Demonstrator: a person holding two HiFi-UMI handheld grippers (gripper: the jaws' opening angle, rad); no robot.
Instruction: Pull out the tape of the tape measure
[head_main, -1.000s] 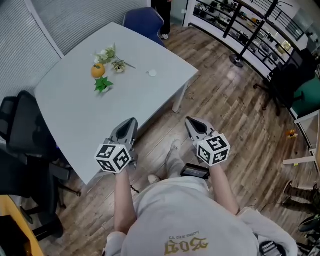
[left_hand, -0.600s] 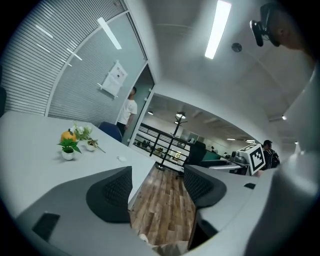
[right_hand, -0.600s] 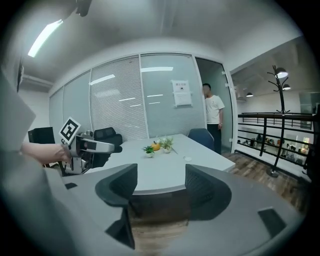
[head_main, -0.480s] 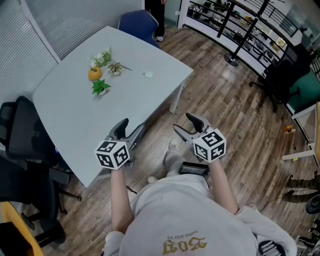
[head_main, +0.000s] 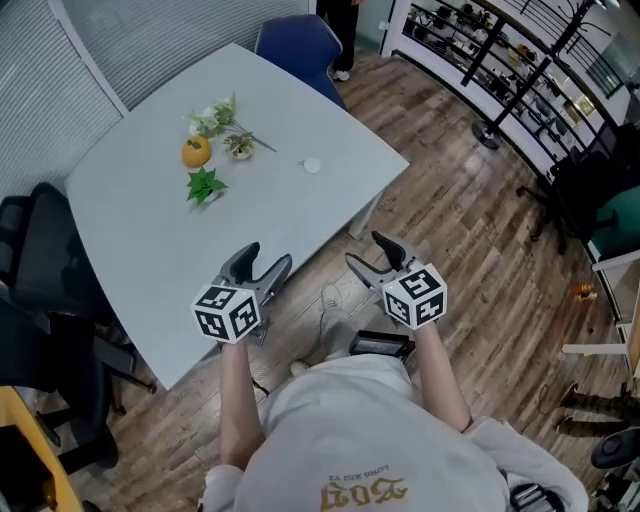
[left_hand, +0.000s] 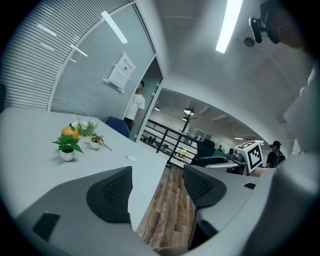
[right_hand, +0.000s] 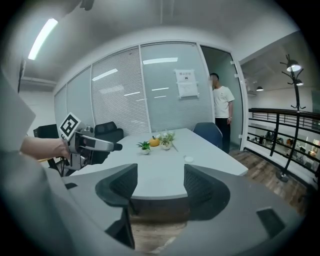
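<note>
Since the earlier frame both pairs of jaws have gone from pressed together to spread wide. The hands remain at the same place by the near corner of the table (head_main: 140, 230).

The white table fills the left of the scene. A black chair (head_main: 40, 290) stands at its left side and a blue chair (head_main: 300, 45) at its far end. Dark shelving (head_main: 480, 60) lines the far right wall.

The left gripper (head_main: 268, 256) hangs over the table's near edge with nothing between its jaws. The right gripper (head_main: 366, 250) is over the wooden floor just right of that edge, equally empty.

On the far part of the table stand a green potted plant (head_main: 205, 186), an orange (head_main: 196, 152) and a small flower pot (head_main: 238, 146).

To their right and apart from them lies a small white disc (head_main: 312, 166), probably the tape measure. It lies farther off than both grippers, about equally distant from each. It looks round, and where its tape end points is too small to tell. Only bare tabletop lies between it and the grippers.
</note>
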